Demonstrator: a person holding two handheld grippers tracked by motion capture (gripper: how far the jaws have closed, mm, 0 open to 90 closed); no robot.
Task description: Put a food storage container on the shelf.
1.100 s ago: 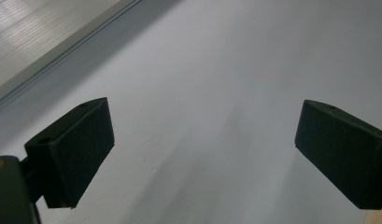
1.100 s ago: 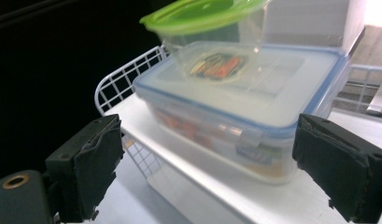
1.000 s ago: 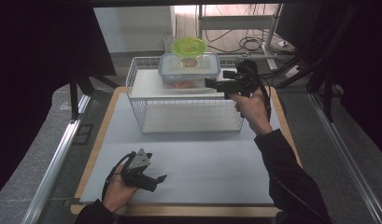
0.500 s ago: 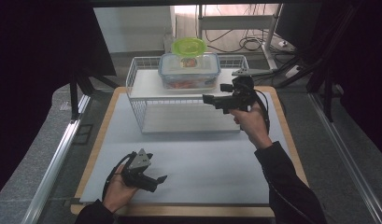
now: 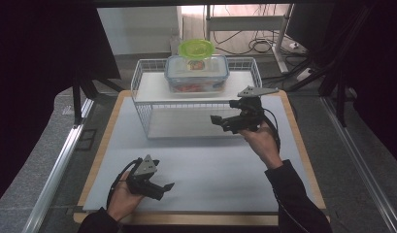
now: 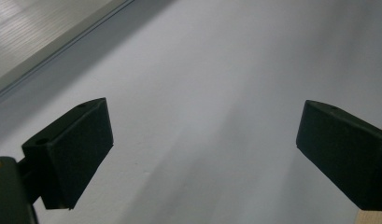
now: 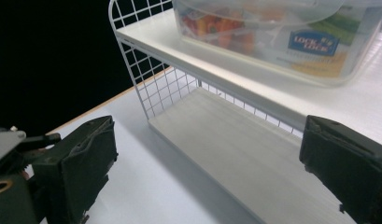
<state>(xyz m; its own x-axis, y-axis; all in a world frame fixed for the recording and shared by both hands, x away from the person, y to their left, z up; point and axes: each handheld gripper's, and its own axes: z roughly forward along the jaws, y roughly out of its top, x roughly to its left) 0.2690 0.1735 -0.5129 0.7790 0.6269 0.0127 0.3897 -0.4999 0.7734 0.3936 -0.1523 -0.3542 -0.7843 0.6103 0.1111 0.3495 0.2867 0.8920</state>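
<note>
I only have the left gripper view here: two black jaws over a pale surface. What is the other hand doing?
Observer: The right gripper is held up in front of a white wire rack, jaws apart, holding nothing.
Operator: Anything on that rack?
Observer: A clear lidded container with colourful contents sits on its upper shelf.
Operator: And the lower shelf?
Observer: Its visible part is bare in the right gripper view.

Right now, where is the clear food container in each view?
High view: clear food container at top centre, on the wire shelf, under a green lid.
Right gripper view: top right, on the shelf's upper board.
Left gripper view: bare table there.
Shared landmark: the wire shelf.
</note>
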